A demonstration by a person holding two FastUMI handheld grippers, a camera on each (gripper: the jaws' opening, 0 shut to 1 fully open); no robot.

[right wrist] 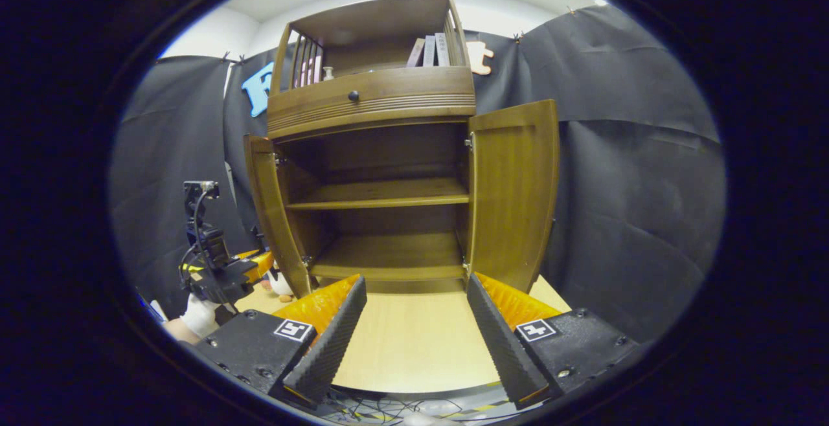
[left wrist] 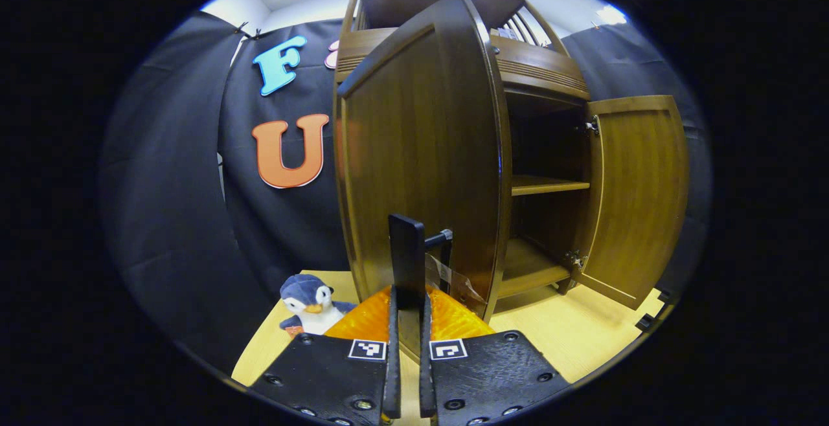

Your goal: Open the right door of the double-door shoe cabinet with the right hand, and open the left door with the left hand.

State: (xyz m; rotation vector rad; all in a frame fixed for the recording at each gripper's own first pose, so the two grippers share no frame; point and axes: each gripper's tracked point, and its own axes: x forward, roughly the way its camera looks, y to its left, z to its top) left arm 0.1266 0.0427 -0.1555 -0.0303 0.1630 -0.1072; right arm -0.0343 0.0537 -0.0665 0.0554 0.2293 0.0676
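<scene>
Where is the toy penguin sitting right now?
In the left gripper view, the toy penguin sits on the tabletop at lower left, beside the open left door of the shoe cabinet and just left of the left gripper.

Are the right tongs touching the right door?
Apart. In the right gripper view the right tongs are open over bare table, and the swung-open right door stands beyond the fingertips with tabletop visible between them.
</scene>
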